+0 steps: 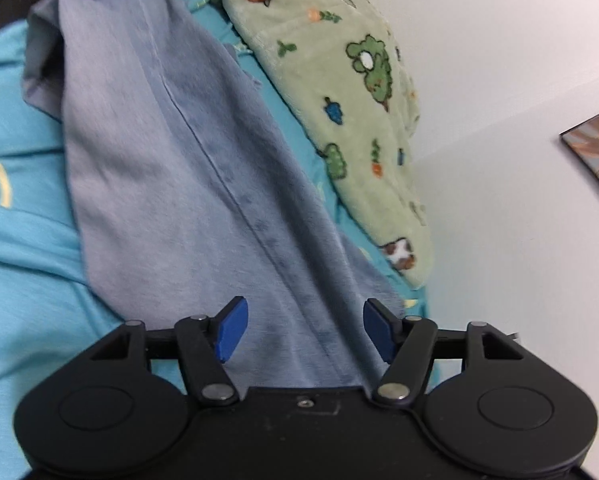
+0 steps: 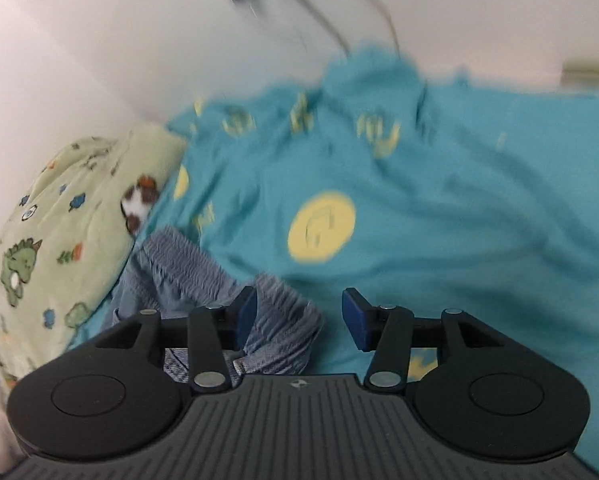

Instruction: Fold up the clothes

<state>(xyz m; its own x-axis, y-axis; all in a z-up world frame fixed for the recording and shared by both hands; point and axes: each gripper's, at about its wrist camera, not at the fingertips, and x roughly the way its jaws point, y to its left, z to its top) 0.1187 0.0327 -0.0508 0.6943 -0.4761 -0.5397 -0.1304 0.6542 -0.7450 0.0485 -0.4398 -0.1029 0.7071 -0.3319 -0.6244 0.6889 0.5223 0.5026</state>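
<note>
The left tool hangs released, blue pads apart, over the grey-blue garment stretched across the teal bedsheet. The right tool is released too, the garment's gathered waistband bunched against its left pad, beside the green printed blanket

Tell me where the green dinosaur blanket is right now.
The green dinosaur blanket lies along the white wall, on the teal sheet, beside the grey-blue garment; in the right wrist view it sits far left.
</note>
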